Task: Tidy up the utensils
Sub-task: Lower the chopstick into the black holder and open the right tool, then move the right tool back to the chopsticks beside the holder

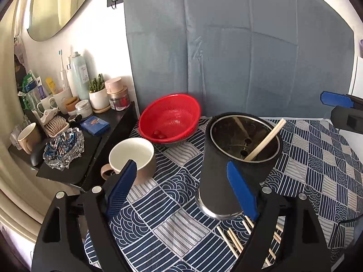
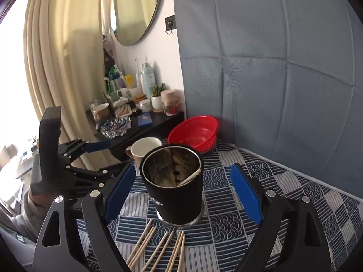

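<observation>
A black utensil holder (image 1: 236, 165) with a steel lining stands on the patterned cloth, and it also shows in the right wrist view (image 2: 174, 185). One wooden chopstick (image 1: 265, 139) leans inside it, seen too in the right wrist view (image 2: 190, 178). Several loose chopsticks (image 2: 158, 247) lie on the cloth in front of the holder, partly seen in the left wrist view (image 1: 236, 242). My left gripper (image 1: 181, 181) is open and empty, left of the holder. My right gripper (image 2: 181, 195) is open and empty, its jaws standing either side of the holder without touching it.
A beige mug (image 1: 133, 156) stands left of the holder. A red colander (image 1: 170, 117) with small red fruit sits behind, against a grey padded panel (image 1: 249, 45). A black side shelf (image 1: 74, 140) holds toiletries, a glass dish and another mug. A curtain (image 2: 63, 68) hangs at left.
</observation>
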`<action>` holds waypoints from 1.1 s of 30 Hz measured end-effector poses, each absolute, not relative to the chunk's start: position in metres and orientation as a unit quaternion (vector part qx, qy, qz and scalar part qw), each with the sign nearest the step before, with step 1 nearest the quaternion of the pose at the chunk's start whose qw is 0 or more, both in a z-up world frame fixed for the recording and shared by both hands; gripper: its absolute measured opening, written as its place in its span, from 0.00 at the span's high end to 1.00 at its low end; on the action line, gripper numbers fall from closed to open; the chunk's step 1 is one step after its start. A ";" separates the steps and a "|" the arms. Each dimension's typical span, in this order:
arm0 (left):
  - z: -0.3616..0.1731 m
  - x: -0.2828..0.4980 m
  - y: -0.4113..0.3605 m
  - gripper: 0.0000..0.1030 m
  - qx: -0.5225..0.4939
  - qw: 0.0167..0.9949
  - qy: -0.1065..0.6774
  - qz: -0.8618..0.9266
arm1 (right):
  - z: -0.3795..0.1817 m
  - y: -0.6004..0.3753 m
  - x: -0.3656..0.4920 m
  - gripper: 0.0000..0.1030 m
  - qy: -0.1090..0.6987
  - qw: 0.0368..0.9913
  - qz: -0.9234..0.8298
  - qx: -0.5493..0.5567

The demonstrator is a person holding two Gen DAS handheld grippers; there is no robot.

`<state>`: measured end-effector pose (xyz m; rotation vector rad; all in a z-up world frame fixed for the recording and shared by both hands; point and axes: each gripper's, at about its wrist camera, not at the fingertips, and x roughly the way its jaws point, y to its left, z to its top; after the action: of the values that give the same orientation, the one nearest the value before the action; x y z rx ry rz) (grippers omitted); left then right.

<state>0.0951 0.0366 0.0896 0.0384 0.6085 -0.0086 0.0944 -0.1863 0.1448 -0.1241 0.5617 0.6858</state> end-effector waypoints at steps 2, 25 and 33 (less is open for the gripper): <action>0.082 0.094 0.036 0.20 0.019 0.950 0.312 -0.011 | 0.140 -0.188 0.091 0.18 0.279 0.900 0.329 -0.061; -0.016 0.090 0.017 0.20 0.026 0.891 0.452 -0.013 | 0.014 -0.195 0.095 0.17 0.442 0.849 0.262 -0.119; -0.037 0.087 0.007 0.20 0.034 0.877 0.478 -0.020 | -0.015 -0.189 0.086 0.18 0.459 0.839 0.247 -0.156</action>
<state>0.0875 0.0073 -0.0367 0.0709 0.9970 -0.0411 0.0864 -0.1894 -0.0148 -0.3304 0.9707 0.5226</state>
